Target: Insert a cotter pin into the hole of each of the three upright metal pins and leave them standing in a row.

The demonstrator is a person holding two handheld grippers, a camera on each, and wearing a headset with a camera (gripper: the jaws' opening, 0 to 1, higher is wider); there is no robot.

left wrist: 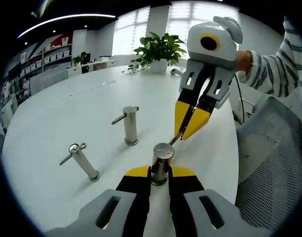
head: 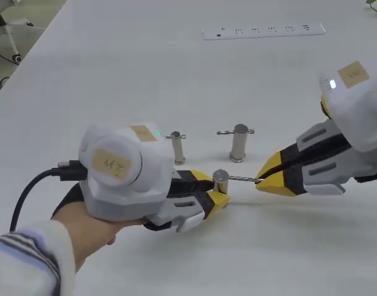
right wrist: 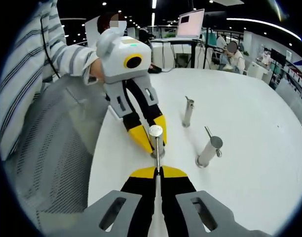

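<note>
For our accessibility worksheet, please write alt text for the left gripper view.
The left gripper clamps an upright metal pin while the right gripper holds a cotter pin at its top. A second pin and a third pin, each already holding a cotter pin, stand on the white table.

Readable text: none legible in any view.
Left sticker (head: 111, 165), on the left gripper (head: 218, 191): tan, handwritten marks too blurred to read.
Right sticker (head: 353, 74), on the right gripper (head: 260, 181): tan, nothing legible.
Power strip (head: 264, 30), far edge of the tabletop (head: 176, 74): markings too small to read.
Monitor (right wrist: 190, 23): lit, content unreadable.
Red signage (left wrist: 56, 43): illegible.
</note>
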